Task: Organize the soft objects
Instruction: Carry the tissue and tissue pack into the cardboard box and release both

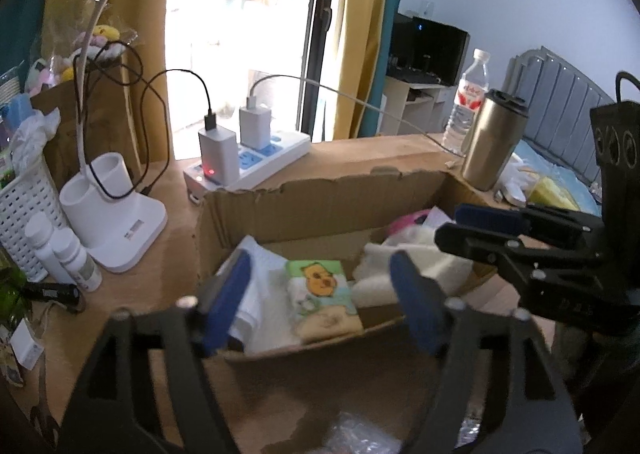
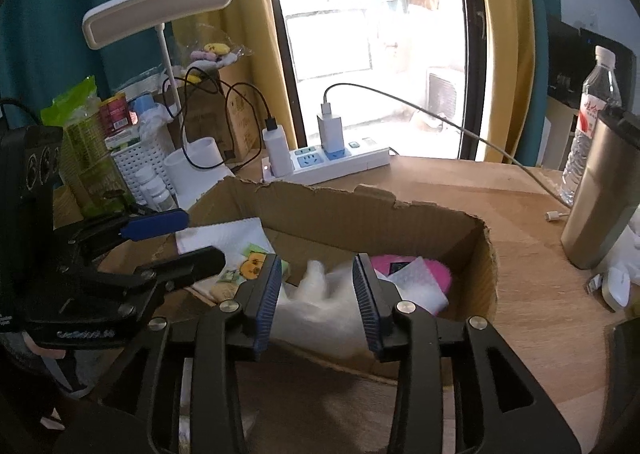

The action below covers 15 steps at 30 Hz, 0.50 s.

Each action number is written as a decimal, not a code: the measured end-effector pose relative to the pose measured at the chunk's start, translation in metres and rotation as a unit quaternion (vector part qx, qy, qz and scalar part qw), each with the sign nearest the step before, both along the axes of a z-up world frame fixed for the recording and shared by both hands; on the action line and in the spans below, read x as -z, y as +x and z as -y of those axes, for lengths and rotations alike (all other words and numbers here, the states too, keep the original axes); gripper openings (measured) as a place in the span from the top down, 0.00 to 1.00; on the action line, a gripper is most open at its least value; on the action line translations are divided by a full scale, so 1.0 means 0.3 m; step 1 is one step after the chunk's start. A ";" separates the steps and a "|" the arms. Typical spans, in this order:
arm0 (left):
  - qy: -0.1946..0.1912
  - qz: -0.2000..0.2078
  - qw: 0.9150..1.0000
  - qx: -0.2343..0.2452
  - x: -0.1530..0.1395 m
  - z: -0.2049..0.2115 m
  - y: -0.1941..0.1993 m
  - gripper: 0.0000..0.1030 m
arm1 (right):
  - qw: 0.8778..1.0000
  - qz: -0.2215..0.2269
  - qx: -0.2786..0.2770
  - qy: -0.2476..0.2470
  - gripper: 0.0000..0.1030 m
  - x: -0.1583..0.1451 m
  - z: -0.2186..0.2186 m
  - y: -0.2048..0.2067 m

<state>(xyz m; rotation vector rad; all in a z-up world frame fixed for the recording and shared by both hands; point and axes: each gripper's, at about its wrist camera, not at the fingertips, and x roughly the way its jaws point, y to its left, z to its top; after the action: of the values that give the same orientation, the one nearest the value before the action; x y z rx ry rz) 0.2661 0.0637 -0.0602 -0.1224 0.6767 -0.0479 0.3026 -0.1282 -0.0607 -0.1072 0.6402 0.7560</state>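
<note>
An open cardboard box (image 1: pixel 320 197) (image 2: pixel 360 221) sits on the wooden desk. Inside lie a white folded cloth (image 1: pixel 264 294) (image 2: pixel 224 236), a small towel with an orange bear print (image 1: pixel 324 286) (image 2: pixel 252 266), a white fluffy cloth (image 1: pixel 416 262) (image 2: pixel 320 306) and a pink item (image 2: pixel 400 266). My left gripper (image 1: pixel 320 260) (image 2: pixel 200 238) hangs open over the box's left half, above the bear towel, with nothing between its pads. My right gripper (image 2: pixel 316 270) (image 1: pixel 460 228) is over the right half, its blue pads apart. The blurred fluffy cloth lies between and below them.
Behind the box are a white power strip (image 1: pixel 272 157) with chargers and cables, a lamp base (image 1: pixel 116 221), a white basket (image 1: pixel 24 221) and small bottles (image 1: pixel 72 258). A steel tumbler (image 2: pixel 600 189) and a water bottle (image 2: pixel 592 105) stand at the right.
</note>
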 end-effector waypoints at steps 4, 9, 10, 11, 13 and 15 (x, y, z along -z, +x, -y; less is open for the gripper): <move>0.000 0.007 1.000 -0.005 -0.019 -0.002 -0.023 0.25 | 1.000 0.006 0.006 0.001 0.62 -0.016 0.015 -0.019; -0.002 0.014 1.000 -0.015 -0.037 -0.010 -0.062 0.24 | 1.000 0.013 0.013 0.003 0.62 -0.031 0.041 -0.057; -0.002 0.015 1.000 -0.016 -0.040 -0.011 -0.070 0.24 | 1.000 0.013 0.014 0.003 0.62 -0.033 0.045 -0.063; -0.002 0.016 1.000 -0.017 -0.044 -0.011 -0.079 0.24 | 1.000 0.014 0.015 0.003 0.62 -0.035 0.049 -0.073; -0.002 0.019 1.000 -0.018 -0.051 -0.011 -0.101 0.24 | 1.000 0.017 0.016 0.003 0.62 -0.039 0.055 -0.092; -0.003 0.021 1.000 -0.020 -0.058 -0.010 -0.119 0.24 | 1.000 0.019 0.017 0.003 0.62 -0.043 0.060 -0.108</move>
<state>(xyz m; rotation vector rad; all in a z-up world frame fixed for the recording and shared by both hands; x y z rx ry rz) 0.2305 0.0667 -0.0430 -0.1408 0.6314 -0.0132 0.2703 -0.1461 -0.0477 -0.1039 0.6026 0.7212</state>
